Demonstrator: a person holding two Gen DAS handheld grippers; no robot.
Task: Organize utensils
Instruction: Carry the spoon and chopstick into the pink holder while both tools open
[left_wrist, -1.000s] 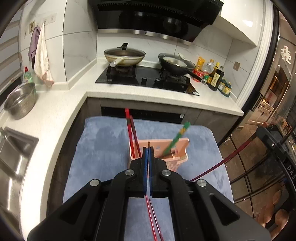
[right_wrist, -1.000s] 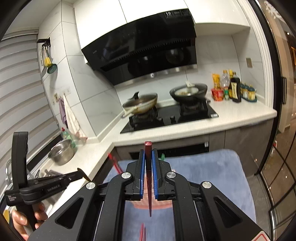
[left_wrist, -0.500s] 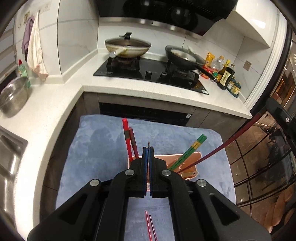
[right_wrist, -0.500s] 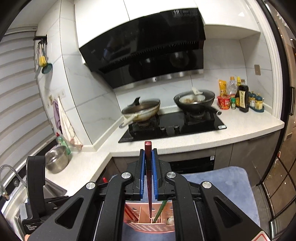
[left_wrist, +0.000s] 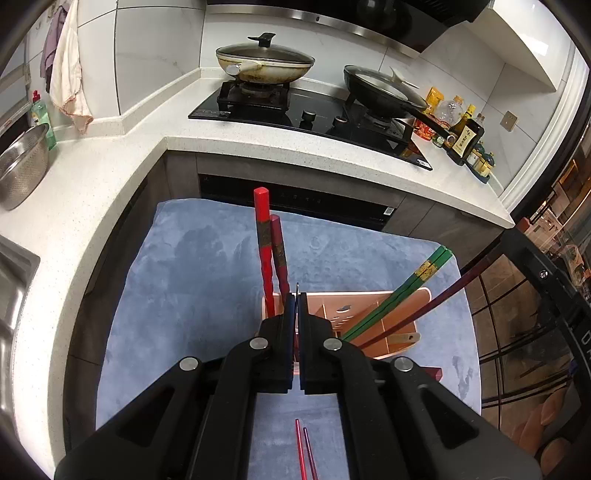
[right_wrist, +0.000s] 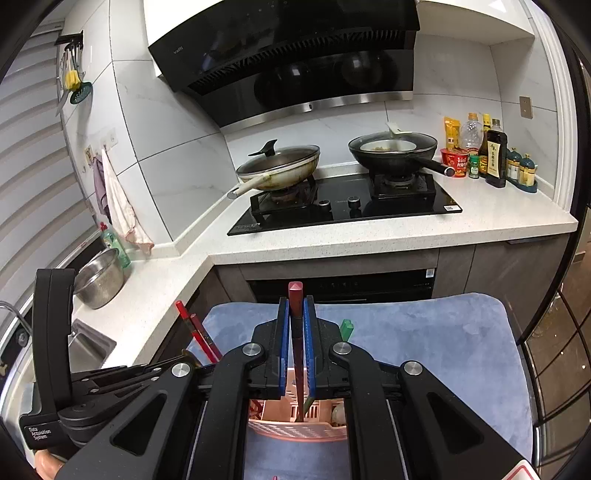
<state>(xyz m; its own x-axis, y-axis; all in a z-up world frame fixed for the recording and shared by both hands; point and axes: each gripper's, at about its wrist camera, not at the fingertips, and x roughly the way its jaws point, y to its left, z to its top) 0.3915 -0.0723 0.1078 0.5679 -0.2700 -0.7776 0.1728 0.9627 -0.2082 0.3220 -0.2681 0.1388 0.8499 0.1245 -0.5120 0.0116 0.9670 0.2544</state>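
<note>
A pink utensil holder (left_wrist: 373, 321) stands on a blue mat (left_wrist: 207, 280). Red chopsticks (left_wrist: 267, 251) stand in its left side and green chopsticks (left_wrist: 406, 288) lean in its right side. My right gripper (right_wrist: 296, 306) is shut on a dark red chopstick (right_wrist: 295, 332), whose lower end is inside the holder (right_wrist: 295, 428); it shows as a slanted rod in the left wrist view (left_wrist: 436, 302). My left gripper (left_wrist: 296, 299) is shut on a thin metal pin just in front of the holder. Two thin red chopsticks (left_wrist: 304, 454) lie on the mat below it.
A white L-shaped counter (left_wrist: 110, 177) wraps the mat on the left and far sides. On it are a hob with a lidded wok (left_wrist: 264, 64) and a black pan (left_wrist: 380, 90), bottles (left_wrist: 465, 136) at the right, a steel bowl (left_wrist: 20, 170) and a sink (left_wrist: 11, 295) at the left.
The right gripper has lowered the dark red chopstick into the holder. The left gripper has risen and drawn back a little, so the holder sits closer under it.
</note>
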